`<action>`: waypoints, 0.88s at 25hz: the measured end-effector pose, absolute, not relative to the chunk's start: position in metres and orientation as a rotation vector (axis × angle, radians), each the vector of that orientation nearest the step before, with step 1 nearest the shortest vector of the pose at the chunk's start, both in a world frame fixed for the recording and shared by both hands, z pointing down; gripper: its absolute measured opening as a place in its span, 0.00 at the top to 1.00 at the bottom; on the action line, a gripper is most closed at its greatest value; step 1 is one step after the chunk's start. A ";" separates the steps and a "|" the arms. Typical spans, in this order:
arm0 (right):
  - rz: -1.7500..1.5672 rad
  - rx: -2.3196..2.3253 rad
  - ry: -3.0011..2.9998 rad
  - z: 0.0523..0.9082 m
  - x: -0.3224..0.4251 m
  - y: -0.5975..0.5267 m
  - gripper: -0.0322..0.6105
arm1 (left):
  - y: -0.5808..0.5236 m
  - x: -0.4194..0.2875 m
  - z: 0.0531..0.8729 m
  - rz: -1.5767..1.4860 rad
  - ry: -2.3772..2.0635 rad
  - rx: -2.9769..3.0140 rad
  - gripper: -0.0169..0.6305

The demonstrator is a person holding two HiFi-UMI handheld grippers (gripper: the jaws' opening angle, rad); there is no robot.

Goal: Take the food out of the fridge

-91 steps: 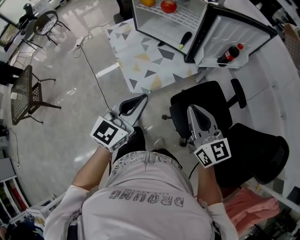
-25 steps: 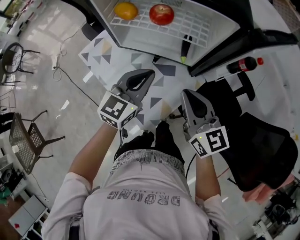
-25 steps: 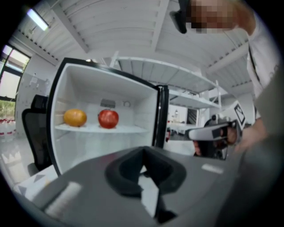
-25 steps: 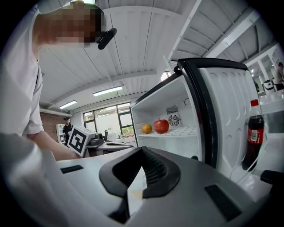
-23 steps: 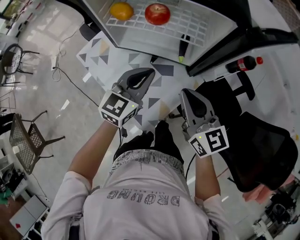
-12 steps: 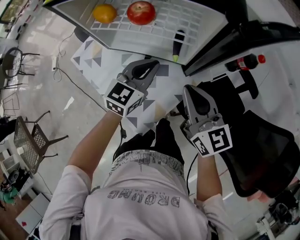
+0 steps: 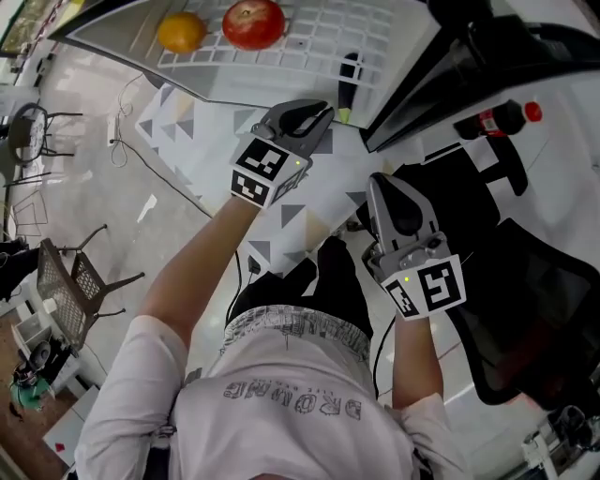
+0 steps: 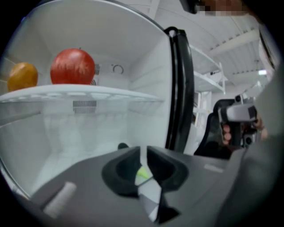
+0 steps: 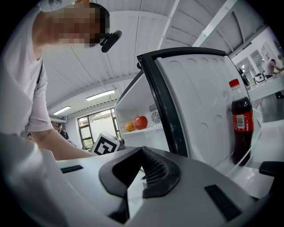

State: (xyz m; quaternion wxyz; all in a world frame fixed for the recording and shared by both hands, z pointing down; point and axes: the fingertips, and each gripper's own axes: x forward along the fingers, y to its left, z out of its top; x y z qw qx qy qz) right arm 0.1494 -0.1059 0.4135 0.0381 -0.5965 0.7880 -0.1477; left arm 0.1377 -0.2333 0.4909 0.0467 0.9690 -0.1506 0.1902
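The fridge stands open; its white wire shelf (image 7: pixel 309 37) holds an orange (image 7: pixel 181 31) and a red apple (image 7: pixel 253 22). Both also show in the left gripper view, the apple (image 8: pixel 72 66) beside the orange (image 8: pixel 21 76). Below the shelf lies a dark long vegetable with a green tip (image 7: pixel 348 80). My left gripper (image 7: pixel 323 111) reaches to the fridge's lower opening, just short of that vegetable. Its jaws are opening with a narrow gap and nothing between them. My right gripper (image 7: pixel 380 183) hangs back over the floor mat, shut and empty.
A cola bottle (image 7: pixel 497 120) stands in the open fridge door (image 7: pixel 469 66) on the right. A black office chair (image 7: pixel 506 300) sits by my right arm. A patterned mat (image 7: pixel 202 127) lies under the fridge, and metal chairs (image 7: pixel 80 281) stand far left.
My left gripper has moved forward and down toward the fridge's lower compartment, and its jaws have parted slightly. My right gripper has shifted a little forward.
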 end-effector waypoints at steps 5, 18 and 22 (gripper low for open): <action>-0.458 -1.828 2.405 0.424 0.152 -0.105 0.95 | -0.243 0.155 0.506 0.630 -0.450 2.957 0.86; -0.470 -1.812 2.408 0.445 0.148 -0.100 0.95 | -0.260 0.182 0.556 0.781 -0.464 2.881 0.66; -0.481 -1.817 2.406 0.451 0.152 -0.099 0.95 | -0.268 0.187 0.567 0.803 -0.506 2.854 0.62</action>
